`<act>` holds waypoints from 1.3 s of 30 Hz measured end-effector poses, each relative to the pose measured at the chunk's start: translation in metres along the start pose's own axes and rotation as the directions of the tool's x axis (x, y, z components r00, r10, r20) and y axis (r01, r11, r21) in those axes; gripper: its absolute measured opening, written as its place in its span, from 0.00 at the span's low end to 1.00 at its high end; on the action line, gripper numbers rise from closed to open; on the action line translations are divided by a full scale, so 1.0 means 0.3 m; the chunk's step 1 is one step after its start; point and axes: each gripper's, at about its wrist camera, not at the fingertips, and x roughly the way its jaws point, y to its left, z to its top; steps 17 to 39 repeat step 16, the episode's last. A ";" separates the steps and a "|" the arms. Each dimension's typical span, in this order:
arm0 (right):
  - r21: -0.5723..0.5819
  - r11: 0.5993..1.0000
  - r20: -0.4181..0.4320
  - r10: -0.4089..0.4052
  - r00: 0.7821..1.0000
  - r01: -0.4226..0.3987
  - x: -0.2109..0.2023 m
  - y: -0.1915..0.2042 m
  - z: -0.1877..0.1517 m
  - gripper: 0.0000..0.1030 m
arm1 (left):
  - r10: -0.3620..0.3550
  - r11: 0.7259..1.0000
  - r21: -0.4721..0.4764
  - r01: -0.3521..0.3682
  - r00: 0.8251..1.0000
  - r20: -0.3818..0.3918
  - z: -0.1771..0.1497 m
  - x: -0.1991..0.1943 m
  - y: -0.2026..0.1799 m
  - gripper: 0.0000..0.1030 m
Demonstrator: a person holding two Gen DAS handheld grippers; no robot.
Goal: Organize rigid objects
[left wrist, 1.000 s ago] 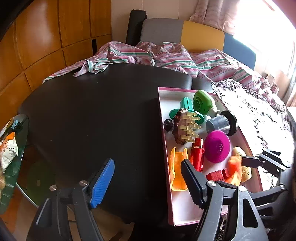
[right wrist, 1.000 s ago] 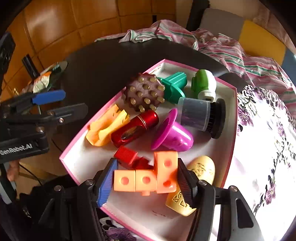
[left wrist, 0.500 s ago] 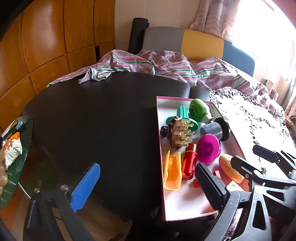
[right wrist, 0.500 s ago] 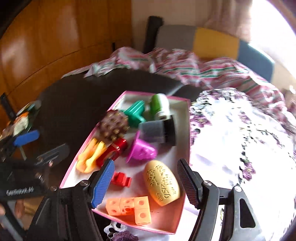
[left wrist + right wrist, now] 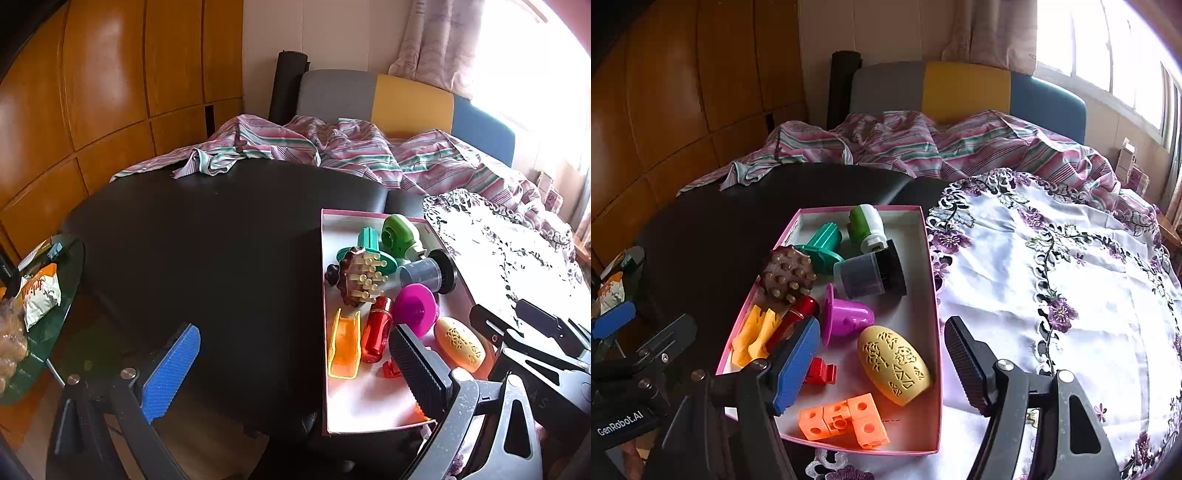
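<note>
The orange block piece (image 5: 844, 419) I am sorting lies flat in the near end of the pink tray (image 5: 932, 266), its long axis running across my right-hand view, with one cube turned off at the right end. My right tongs (image 5: 875, 363) hang above it with nothing between them; the jaws have just been opening and now stand apart, the blue pad over the tray's left side and the black pad just outside its right wall. The block sits below and slightly behind the blue pad, touching neither pad.

Just ahead of the right tongs lies a yellow egg-shaped case (image 5: 894, 363), long axis slanting from far left to near right. A small red clip (image 5: 820, 371) rests beside the blue pad. Farther up the tray are a purple cup (image 5: 846, 317) on its side, a grey brush (image 5: 870, 273), a green plug (image 5: 866, 227) and a brown knobbed massager (image 5: 786, 275).

My left tongs (image 5: 291, 363) have also just been opening and are spread wide and empty over the dark desk (image 5: 203, 240). Their black pad stands over the tray's near left corner; the blue pad is well out to the left.
</note>
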 end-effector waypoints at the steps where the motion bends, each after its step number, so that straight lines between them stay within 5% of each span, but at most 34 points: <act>1: 0.001 1.000 0.002 -0.001 1.000 0.001 -0.002 0.001 0.000 0.69 | -0.001 1.000 -0.002 0.001 1.000 0.001 0.000 -0.002 0.002 1.00; 39: -0.009 1.000 0.009 0.003 1.000 -0.003 -0.011 0.031 -0.002 0.69 | 0.008 1.000 0.005 -0.008 1.000 0.009 -0.009 -0.008 0.004 0.99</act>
